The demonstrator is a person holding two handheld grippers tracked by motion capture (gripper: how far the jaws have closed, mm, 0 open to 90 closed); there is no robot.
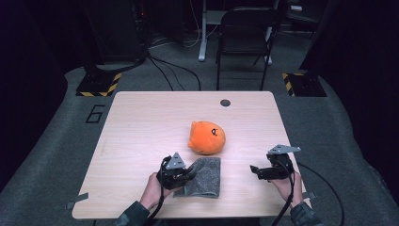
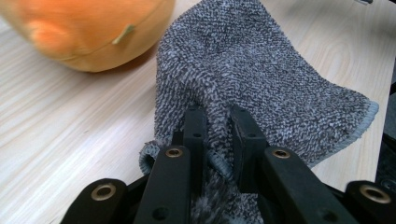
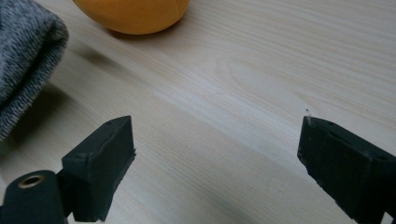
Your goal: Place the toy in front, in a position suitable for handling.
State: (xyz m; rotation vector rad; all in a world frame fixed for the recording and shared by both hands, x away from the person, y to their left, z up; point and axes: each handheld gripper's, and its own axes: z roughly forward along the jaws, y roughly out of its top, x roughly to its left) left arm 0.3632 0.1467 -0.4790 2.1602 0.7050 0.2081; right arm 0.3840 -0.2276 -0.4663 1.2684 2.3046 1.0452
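Left gripper (image 2: 212, 122) clamped on a fold of the grey towel (image 2: 261, 79), seen up close in left gripper view. High view: towel lies at table (image 1: 141, 117) front-centre, just below orange plush toy (image 1: 207, 137). Right gripper (image 3: 217, 154) wide apart, nothing between, over bare wood w/ towel edge at left.

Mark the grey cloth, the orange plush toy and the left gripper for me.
grey cloth (image 2: 261, 79), left gripper view, on the middle of its nubbly top face.
orange plush toy (image 1: 206, 137), high view, on the middle of its round body.
left gripper (image 2: 218, 135), left gripper view, between its fingertips, pinched on the cloth.
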